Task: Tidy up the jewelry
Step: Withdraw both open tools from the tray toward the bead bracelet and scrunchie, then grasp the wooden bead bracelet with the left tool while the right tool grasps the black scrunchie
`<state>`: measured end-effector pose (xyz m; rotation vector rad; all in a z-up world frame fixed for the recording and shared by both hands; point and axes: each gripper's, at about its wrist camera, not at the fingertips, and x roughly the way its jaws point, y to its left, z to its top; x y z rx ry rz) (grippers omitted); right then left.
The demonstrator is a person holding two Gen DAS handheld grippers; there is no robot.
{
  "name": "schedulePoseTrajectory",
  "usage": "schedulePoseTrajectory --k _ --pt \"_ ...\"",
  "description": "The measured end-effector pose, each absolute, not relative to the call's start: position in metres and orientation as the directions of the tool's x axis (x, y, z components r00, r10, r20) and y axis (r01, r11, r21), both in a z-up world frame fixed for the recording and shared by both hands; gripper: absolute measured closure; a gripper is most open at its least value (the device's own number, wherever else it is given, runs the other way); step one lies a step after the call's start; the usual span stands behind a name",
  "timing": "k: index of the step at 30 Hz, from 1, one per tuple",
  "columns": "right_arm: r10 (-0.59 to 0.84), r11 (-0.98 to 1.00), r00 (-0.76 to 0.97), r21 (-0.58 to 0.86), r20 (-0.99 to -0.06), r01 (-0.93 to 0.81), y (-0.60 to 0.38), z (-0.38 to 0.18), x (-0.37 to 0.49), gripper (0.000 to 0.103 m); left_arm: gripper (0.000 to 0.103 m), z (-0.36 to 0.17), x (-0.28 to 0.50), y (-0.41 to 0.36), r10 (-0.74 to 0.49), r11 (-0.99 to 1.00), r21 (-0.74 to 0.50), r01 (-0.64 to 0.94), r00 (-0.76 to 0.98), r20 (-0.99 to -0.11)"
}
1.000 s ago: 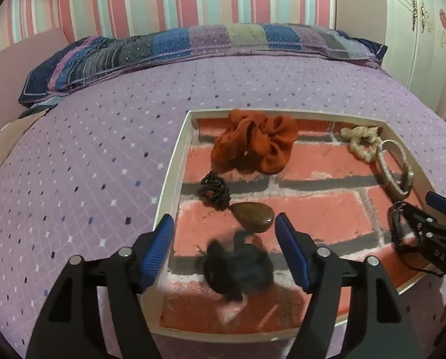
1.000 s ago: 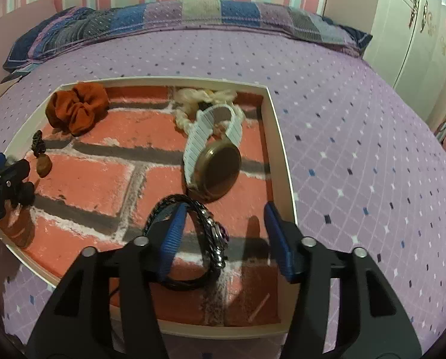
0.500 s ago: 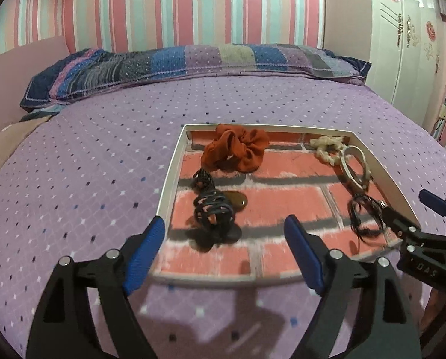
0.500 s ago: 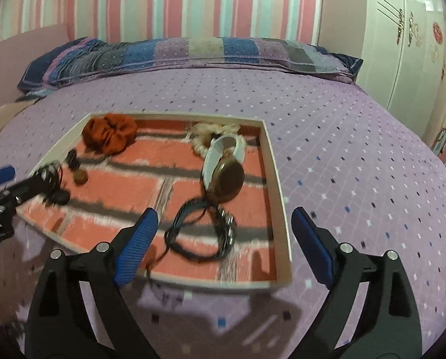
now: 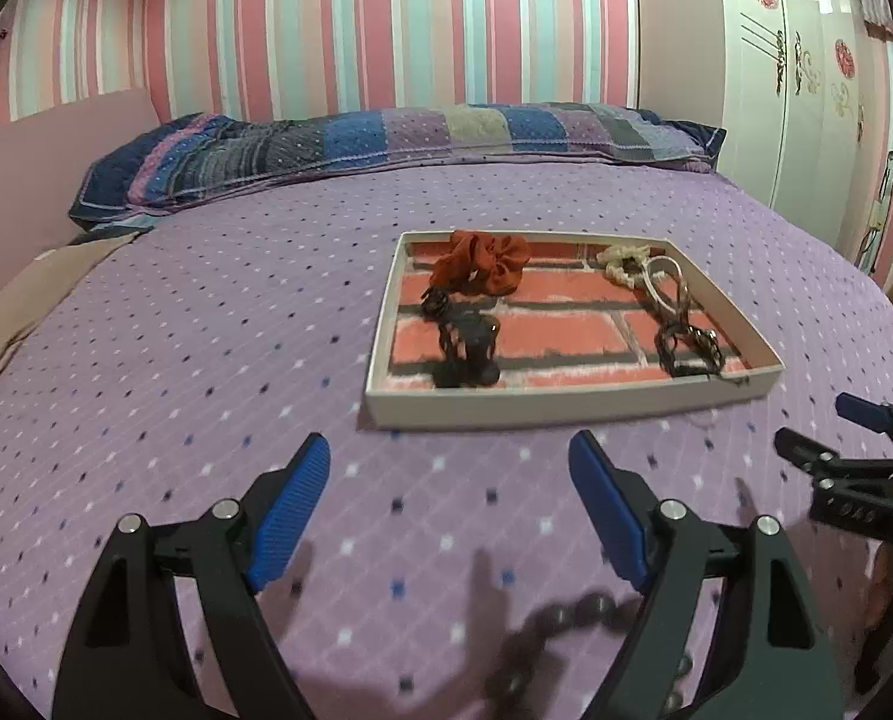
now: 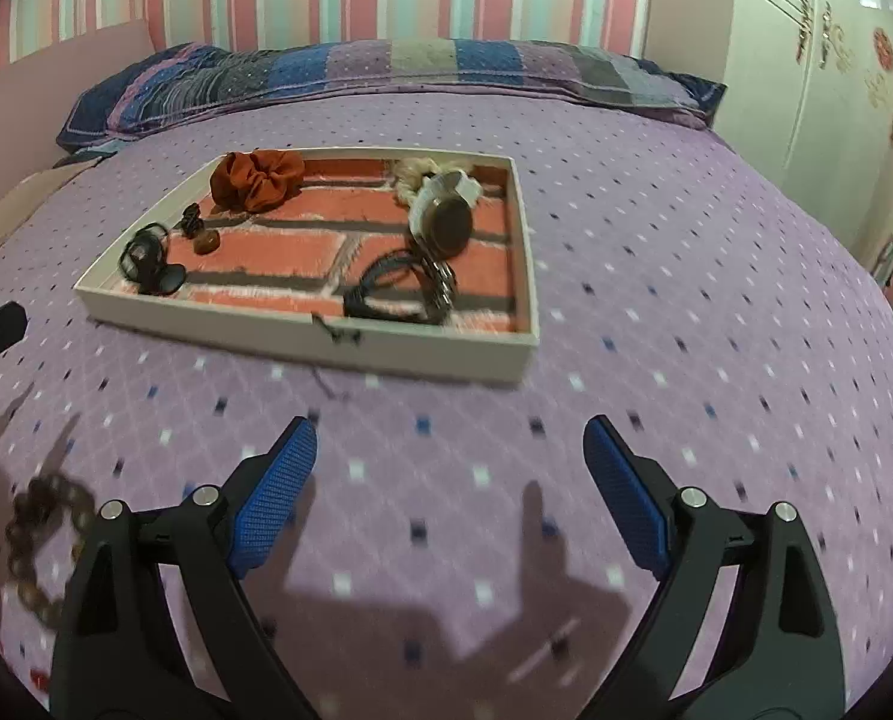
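Both the left tongs (image 5: 449,516) and right tongs (image 6: 449,495) hang released and empty over the bed's near edge, where a brown beaded bracelet (image 6: 41,546) lies outside the shallow white brick-lined tray (image 6: 302,333), blurred, so a hasty grab may miss it.

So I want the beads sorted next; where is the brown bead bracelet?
The brown bead bracelet lies outside the tray, on the purple bedspread, at the right-wrist view's lower left, beside the right tongs.

A blurred beaded bracelet (image 6: 41,546) lies on the bedspread (image 6: 656,276), partly hidden behind the right gripper's (image 6: 446,498) frame.
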<state>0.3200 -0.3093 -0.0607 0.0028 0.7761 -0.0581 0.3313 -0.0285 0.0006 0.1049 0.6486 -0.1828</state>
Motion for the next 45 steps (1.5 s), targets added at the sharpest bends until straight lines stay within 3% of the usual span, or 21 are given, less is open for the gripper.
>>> schedulePoseTrajectory --k 14,45 --pt "-0.026 1.0 0.768 -0.026 -0.64 0.012 -0.296 -0.017 0.273 0.006 0.022 0.01 0.274 -0.011 -0.105 0.986 0.035 0.163 0.77 -0.629" --pt "-0.045 0.999 0.764 -0.041 -0.644 0.024 -0.275 -0.047 0.189 0.007 0.022 -0.01 0.245 -0.002 -0.108 0.989 0.002 0.147 0.734 -0.671"
